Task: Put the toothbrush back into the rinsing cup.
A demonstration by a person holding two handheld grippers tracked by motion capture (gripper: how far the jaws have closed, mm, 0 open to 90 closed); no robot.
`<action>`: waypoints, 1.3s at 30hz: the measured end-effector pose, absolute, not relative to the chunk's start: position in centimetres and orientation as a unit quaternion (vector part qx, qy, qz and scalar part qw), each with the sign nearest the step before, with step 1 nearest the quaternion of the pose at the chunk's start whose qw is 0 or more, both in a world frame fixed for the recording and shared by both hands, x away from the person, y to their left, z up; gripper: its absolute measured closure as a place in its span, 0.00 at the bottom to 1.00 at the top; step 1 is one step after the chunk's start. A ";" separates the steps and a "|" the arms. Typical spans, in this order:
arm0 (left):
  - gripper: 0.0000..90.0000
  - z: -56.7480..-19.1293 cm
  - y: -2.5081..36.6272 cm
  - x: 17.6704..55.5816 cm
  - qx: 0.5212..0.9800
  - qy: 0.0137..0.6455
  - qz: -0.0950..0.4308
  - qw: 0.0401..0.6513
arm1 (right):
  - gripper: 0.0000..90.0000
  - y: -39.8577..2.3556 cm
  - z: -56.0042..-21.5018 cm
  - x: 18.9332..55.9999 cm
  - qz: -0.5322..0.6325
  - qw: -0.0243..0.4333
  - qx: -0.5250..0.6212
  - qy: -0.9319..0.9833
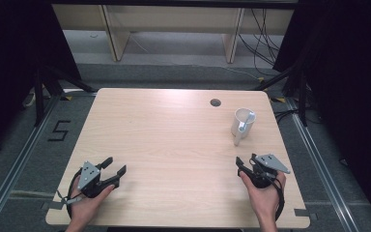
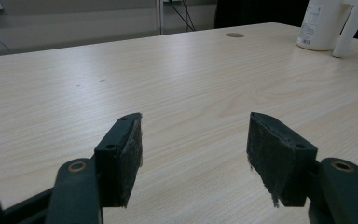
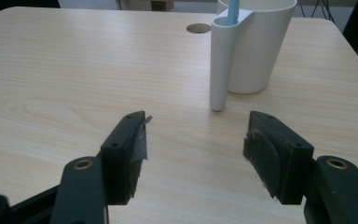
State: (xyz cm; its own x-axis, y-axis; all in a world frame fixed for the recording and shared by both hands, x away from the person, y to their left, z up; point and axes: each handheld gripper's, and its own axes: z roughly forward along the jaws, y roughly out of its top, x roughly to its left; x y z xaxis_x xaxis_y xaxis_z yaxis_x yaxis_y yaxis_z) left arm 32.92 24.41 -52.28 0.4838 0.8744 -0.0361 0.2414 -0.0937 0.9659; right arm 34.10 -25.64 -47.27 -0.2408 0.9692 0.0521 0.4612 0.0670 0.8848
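Item 1: white plastic cup w/ tubular side sleeve, upright at far right of the light wood-grain table, near the round cable hole; a light-blue stick stands in the sleeve, and the left gripper view shows a printed label on the cup wall, text too small to read. Item 2: left gripper, near-left corner, jaws wide apart, holding nothing. Item 3: right gripper, near-right, jaws wide apart, empty, pointed at the cup but well short of it; floor marking "5" left of table.
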 end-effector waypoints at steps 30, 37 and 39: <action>0.39 -52.3 24.5 32.9 0.673 0.416 0.296 0.536 | 0.45 -28.9 -49.3 30.9 0.419 0.303 0.564 0.643; 0.39 -52.3 24.3 33.0 0.673 0.412 0.297 0.537 | 0.45 -29.9 -49.6 30.3 0.428 0.307 0.573 0.628; 0.39 -52.4 24.4 33.0 0.671 0.416 0.296 0.538 | 0.45 -30.1 -49.7 30.0 0.420 0.303 0.584 0.625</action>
State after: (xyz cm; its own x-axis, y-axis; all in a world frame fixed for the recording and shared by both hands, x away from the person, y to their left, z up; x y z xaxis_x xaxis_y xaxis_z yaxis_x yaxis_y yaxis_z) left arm 33.04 24.37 -52.35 0.4798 0.8759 -0.0503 0.2400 -0.0760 0.9678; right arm 29.96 -30.06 -49.67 -0.1337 0.9846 0.1125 0.4746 -0.0361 0.8794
